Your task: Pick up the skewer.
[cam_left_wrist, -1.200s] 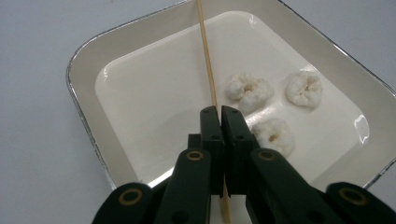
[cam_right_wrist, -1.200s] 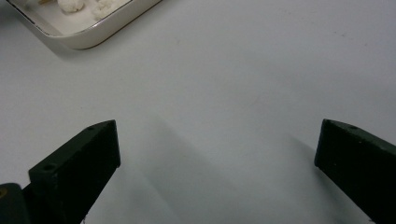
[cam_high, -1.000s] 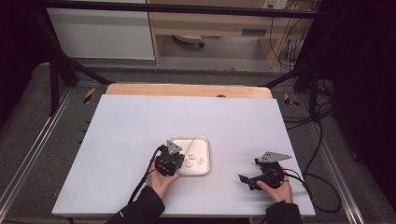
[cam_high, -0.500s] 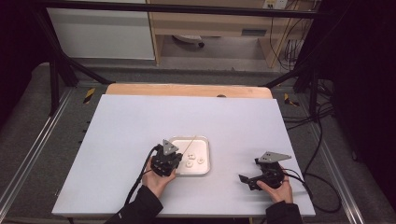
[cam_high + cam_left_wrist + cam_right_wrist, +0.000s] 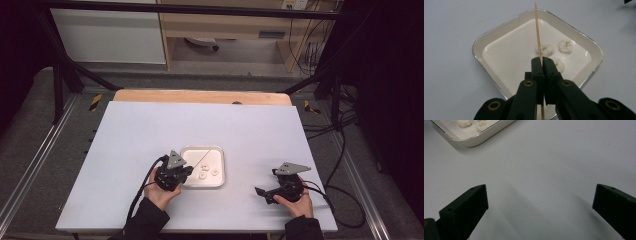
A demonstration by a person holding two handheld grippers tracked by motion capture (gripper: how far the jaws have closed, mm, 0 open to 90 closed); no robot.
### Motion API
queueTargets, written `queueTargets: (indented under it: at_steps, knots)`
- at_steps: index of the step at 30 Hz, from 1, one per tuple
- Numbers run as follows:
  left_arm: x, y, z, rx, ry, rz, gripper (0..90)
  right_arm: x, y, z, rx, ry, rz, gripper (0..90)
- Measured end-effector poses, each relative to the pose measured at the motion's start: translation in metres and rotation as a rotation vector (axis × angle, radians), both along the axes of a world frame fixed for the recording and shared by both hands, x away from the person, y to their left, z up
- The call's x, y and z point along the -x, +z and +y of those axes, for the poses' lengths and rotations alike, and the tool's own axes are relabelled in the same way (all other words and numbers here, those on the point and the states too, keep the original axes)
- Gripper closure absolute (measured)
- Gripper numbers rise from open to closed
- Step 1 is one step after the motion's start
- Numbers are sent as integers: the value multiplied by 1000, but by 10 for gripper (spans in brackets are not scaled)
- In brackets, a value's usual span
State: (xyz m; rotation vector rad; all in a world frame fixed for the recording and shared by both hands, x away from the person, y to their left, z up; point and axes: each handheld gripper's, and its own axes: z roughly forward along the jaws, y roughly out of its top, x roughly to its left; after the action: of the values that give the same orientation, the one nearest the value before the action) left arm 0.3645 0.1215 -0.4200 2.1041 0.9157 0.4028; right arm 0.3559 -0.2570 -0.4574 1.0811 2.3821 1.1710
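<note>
While the left claw (image 5: 541,62) pinches a skewer (image 5: 537,32) above three white pieces (image 5: 565,46) in the tray (image 5: 481,37), the right claw (image 5: 540,202) gapes.

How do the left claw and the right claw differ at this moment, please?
The left claw is shut on a thin wooden skewer; the right claw stands wide open and empty. The left hovers over the white tray with three pale pieces; the right sits over bare table. Both have black jaws.

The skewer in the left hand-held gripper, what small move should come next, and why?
Probably lower the skewer tip onto one of the white pieces in the tray. The left hand-held gripper is clamped on it, aimed over them, and none is speared yet.
</note>
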Motion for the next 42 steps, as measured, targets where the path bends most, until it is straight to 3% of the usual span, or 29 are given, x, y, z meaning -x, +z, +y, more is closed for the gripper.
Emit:
queueTargets:
  at_steps: [7,9,15,25,28,31,42]
  knots:
    - [1,2,-3,2,-60,15,883,1,3,7,17,3,-12,6]
    - [1,2,-4,1,-72,16,884,1,4,12,53,6,-19,7]
    - [4,9,-8,0,-121,17,884,2,9,21,84,27,-34,7]
    - [7,15,-19,-53,-211,30,884,8,24,42,137,94,-104,21]
    - [5,16,-22,-64,-230,39,883,11,28,52,188,128,-125,26]
    - [4,18,-26,-84,-253,44,883,12,31,58,209,139,-133,29]
    - [-1,24,-47,-146,-318,49,884,16,44,78,338,214,-239,70]
